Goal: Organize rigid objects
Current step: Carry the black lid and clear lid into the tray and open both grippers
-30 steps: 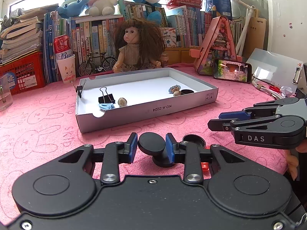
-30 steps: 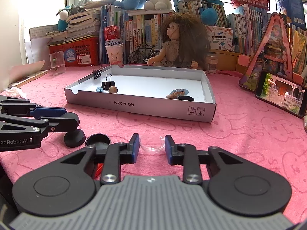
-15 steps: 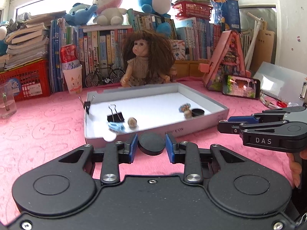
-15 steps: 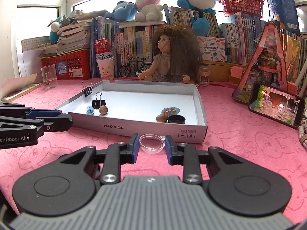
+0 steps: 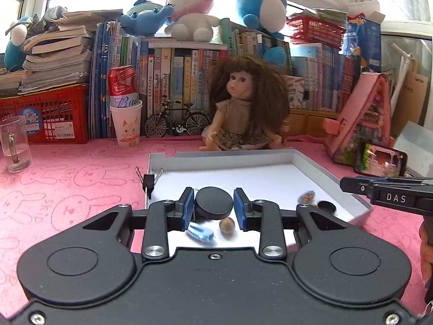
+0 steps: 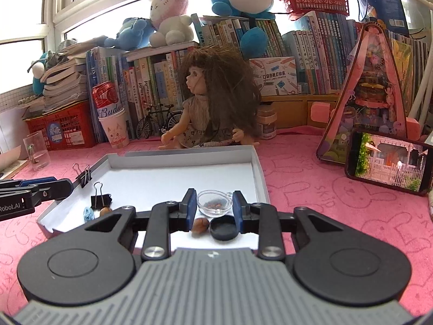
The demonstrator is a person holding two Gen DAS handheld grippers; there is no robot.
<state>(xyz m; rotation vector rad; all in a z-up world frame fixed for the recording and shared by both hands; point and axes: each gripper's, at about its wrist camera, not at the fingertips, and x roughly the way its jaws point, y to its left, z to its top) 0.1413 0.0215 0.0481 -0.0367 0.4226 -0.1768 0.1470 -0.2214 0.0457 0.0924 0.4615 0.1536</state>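
Positioning is basically the whole story here, so going view by view. Left wrist view first: the left tool (image 5: 214, 208) is clamped on a round black lid (image 5: 214, 203), blue pads pressing it from both sides, and it hangs over the near left part of the white tray (image 5: 311, 162). Right below and just in front of the pads you can see a blue wrapped thing (image 5: 201, 233) and a small brown nut (image 5: 227, 224) lying on the tray floor, with a black binder clip (image 5: 148, 182) clipped to the left wall. So for this hand the drop spot is straight down, not further out. Over on the right side of the tray there's another little black cap (image 5: 326, 205), and the right tool pokes in from the edge of the picture. Right wrist view: the right tool (image 6: 214, 207) is closed on a small clear glass dish (image 6: 214, 202), held over the near right corner of the tray. Directly under it sit that black cap (image 6: 224, 227) and another brown nut (image 6: 200, 224), so I'd guess it needs to set down a bit further in, toward the bare white middle. Both hands look about equally close to letting go.
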